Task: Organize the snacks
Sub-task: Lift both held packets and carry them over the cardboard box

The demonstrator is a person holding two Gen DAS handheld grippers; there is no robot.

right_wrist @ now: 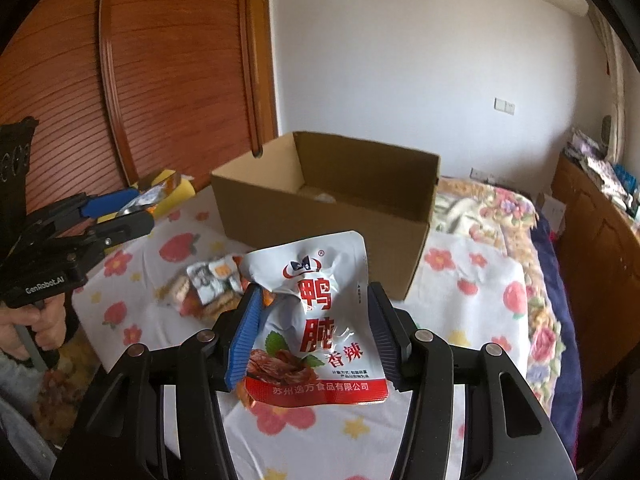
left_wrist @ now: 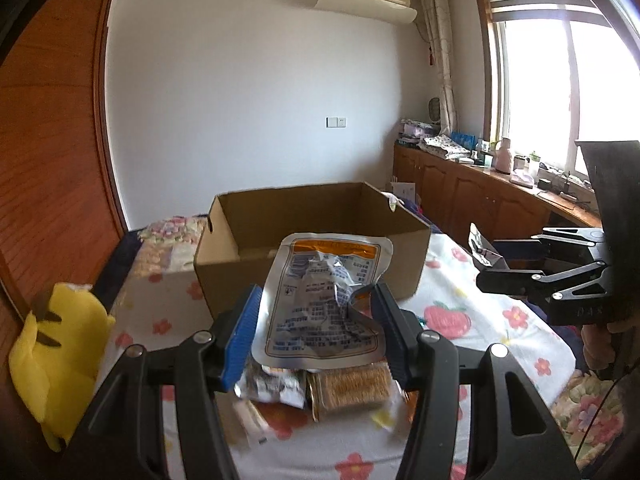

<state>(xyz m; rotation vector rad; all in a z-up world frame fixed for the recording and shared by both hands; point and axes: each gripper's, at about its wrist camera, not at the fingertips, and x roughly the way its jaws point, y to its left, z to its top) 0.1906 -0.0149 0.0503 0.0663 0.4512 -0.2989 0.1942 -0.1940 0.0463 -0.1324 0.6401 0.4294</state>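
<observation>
My left gripper [left_wrist: 317,290] is shut on a silver snack pouch [left_wrist: 320,320] with an orange band, its printed back toward the camera, held above the bed. My right gripper [right_wrist: 314,290] is shut on a white and red snack pouch [right_wrist: 320,320] with large red characters. An open cardboard box [left_wrist: 224,276] stands on the bed just beyond both pouches, and in the right wrist view the cardboard box [right_wrist: 320,208] looks mostly empty. Loose snacks [left_wrist: 348,388] lie on the flowered sheet below; the same snack pile [right_wrist: 208,284] sits left of the right gripper.
The right gripper [left_wrist: 482,266] shows at the right edge and the left gripper [right_wrist: 145,207] at the left, each in a hand. A yellow plush toy [left_wrist: 56,348] lies at the bed's left. A wooden wardrobe [right_wrist: 180,80] is on the left, low cabinets [left_wrist: 480,200] on the right.
</observation>
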